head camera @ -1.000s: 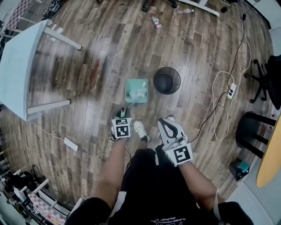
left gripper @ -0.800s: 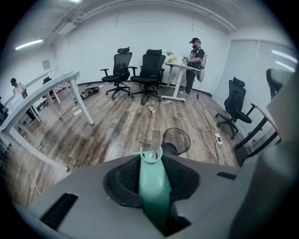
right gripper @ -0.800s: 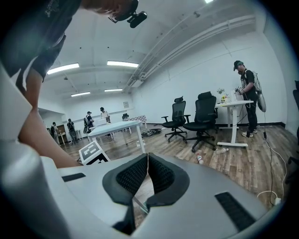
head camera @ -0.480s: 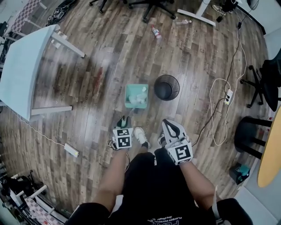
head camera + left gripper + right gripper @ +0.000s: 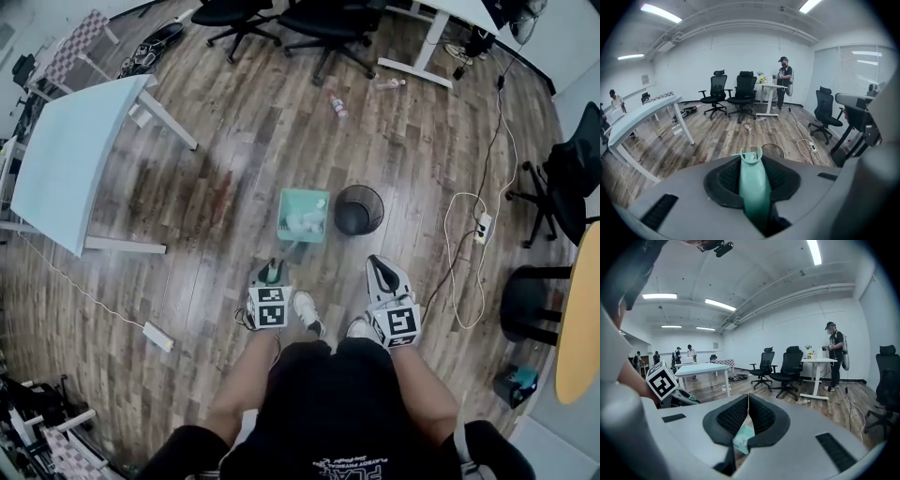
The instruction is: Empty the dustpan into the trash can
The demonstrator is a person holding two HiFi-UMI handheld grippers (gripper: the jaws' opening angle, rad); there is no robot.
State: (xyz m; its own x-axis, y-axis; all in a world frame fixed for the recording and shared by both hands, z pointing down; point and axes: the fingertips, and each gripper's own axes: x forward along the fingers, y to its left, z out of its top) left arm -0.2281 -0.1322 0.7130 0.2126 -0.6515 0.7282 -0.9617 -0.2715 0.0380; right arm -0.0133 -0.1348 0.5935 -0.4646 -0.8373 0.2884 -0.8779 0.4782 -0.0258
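Judging by the litter (image 5: 302,222) seen inside, nothing was yet emptied: the dustpan (image 5: 305,199) was held at frame centre, just left of the trash can (image 5: 359,209), its handle (image 5: 754,187) pinched by the left claw (image 5: 271,274); the right claw (image 5: 748,404) was pressed together, empty.

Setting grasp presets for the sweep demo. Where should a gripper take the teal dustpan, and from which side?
By the long handle, from the person's side, jaws across it, as the left gripper holds it now. The handle slants up and back from the dustpan, whose body is wide, open-topped and carries debris, so gripping there looks awkward.
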